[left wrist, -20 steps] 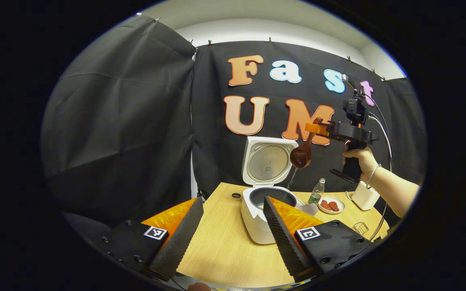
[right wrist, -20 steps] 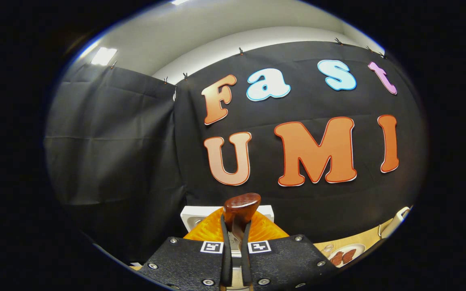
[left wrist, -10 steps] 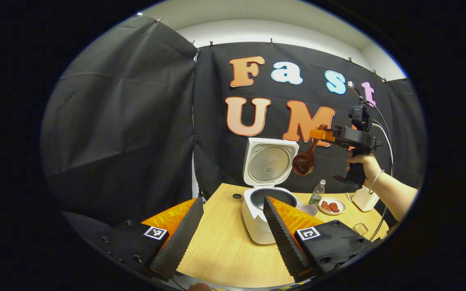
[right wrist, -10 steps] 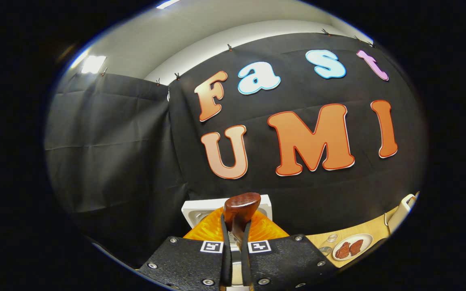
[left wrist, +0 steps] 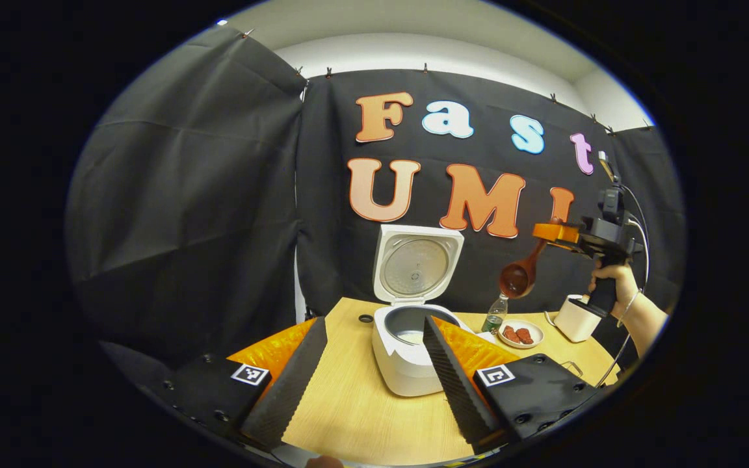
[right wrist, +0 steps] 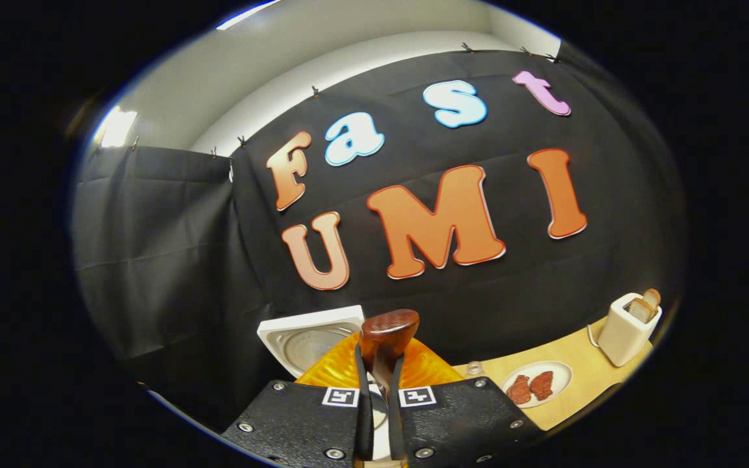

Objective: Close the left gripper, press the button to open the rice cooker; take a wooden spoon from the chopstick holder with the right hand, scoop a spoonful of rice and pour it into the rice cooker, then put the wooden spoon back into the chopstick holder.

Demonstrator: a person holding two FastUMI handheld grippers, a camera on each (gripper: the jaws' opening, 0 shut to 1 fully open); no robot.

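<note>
Two hand-held grippers, left (left wrist: 369,364) apart, right (right wrist: 379,416) clamped on wooden spoon (right wrist: 384,338)

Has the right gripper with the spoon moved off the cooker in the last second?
Yes. In the left gripper view the right gripper and wooden spoon have shifted right, away from the rice cooker, toward the chopstick holder.

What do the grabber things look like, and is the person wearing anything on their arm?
Each gripper has two long fingers with ridged inner faces and a black block with a square black-and-white marker behind each. The right gripper has a dark pistol handle, a small camera on top and thin cables trailing down. The hand holding it wears a thin bracelet.
</note>
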